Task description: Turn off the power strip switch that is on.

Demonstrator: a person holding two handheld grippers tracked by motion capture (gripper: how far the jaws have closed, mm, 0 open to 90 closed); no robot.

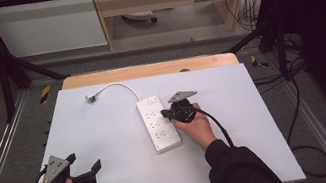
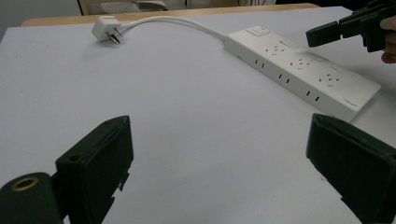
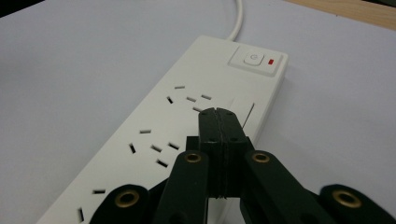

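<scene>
Your right claw (image 3: 218, 112), clenched on nothing, hovers over the power strip (image 1: 158, 123) lying mid-worktop (image 1: 110, 146), seemingly aiming at its switch (image 3: 252, 59). Next, ease forward and press down squarely; your left claw (image 1: 84, 166) rests released

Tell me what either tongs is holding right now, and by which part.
Nothing is held. The right tongs are shut on nothing, tips over the power strip. The left tongs stand open above the bare table.
</scene>
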